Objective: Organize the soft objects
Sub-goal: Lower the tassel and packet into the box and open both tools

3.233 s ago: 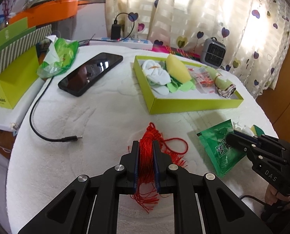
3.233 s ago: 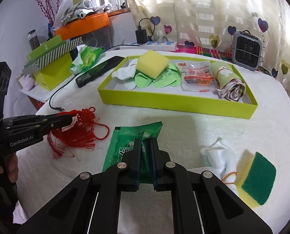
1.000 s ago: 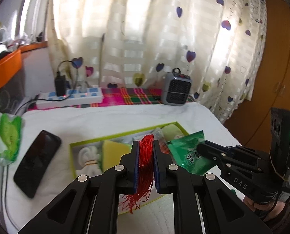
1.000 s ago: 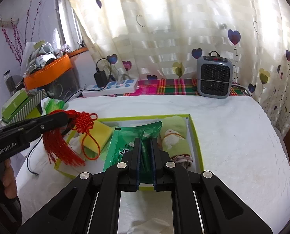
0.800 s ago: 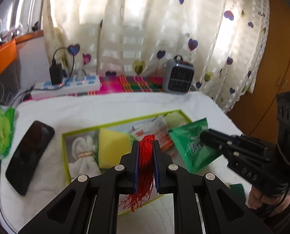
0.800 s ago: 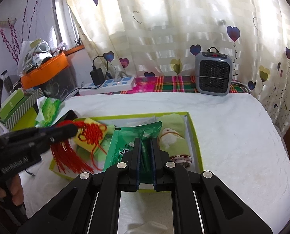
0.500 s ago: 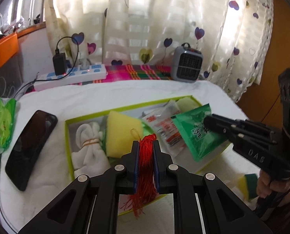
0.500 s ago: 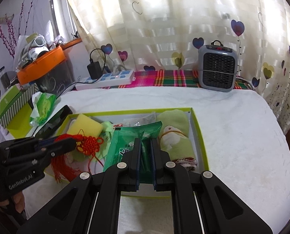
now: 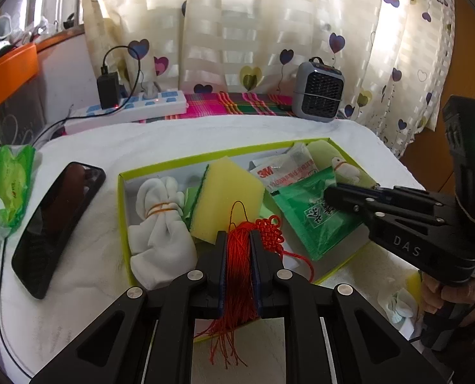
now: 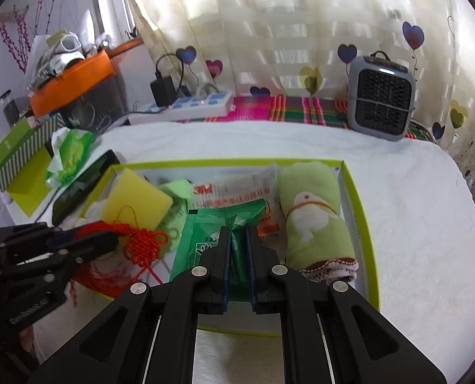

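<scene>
While both tools hang over the lime-green tray (image 9: 304, 141), each pair of jaws is clamped nearly shut on a soft item. The left gripper (image 9: 239, 235) pinches the red tassel (image 9: 239, 256) by its cord bundle; the woven knot lies at 1 o'clock of the fingertips, a thin loop rises at 12 o'clock, and loose threads trail out below at 6 o'clock, their upper part hidden between the fingers. The right gripper (image 10: 238, 232) pinches the green packet (image 10: 202, 227); its printed face is glossy and creased, and its near end is covered by the fingers, so the print cannot be read. In the left wrist view the same packet sits at 2 o'clock, its far edge over the tray.

Inside the tray, from 10 o'clock to 2 o'clock of the left gripper: a white cloth bundle (image 9: 160, 220) tied with an orange band, a yellow sponge (image 9: 227, 198) tilted on edge, a clear 3M pouch (image 9: 282, 169) and a rolled green towel (image 9: 333, 160) with a white animal figure. Whether tassel or packet touches the tray floor cannot be told.

Outside the tray, at 9 o'clock, lies a black phone (image 9: 58, 227). At 4 o'clock a hand (image 9: 451, 291) grips the right tool's handle, cut off by the frame edge.
</scene>
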